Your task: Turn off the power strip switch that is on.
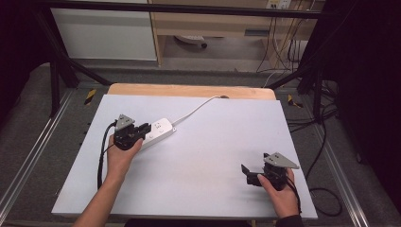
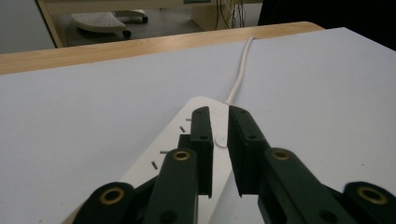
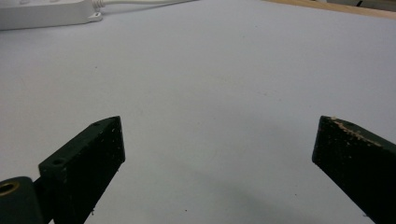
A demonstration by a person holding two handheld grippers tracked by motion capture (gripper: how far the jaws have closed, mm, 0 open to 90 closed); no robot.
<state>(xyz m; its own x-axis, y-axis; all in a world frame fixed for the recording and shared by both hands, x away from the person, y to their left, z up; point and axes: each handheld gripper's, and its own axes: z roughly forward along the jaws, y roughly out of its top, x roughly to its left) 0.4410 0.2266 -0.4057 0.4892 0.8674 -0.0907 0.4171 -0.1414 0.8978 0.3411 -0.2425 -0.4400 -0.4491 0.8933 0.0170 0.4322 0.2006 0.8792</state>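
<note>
Two grippers out: the left gripper (image 2: 220, 122) sits low over the white power strip (image 1: 158, 131) at the table's (image 1: 198, 156) left-middle, jaws nearly closed with just a slit between, gripping nothing I can see. The right gripper (image 3: 217, 154) waits spread wide, empty. If it's pressing the switch, go straight down, gently.

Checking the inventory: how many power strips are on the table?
1. The white power strip lies on the table's left half, under the left claw, its cord running to the far edge.
</note>
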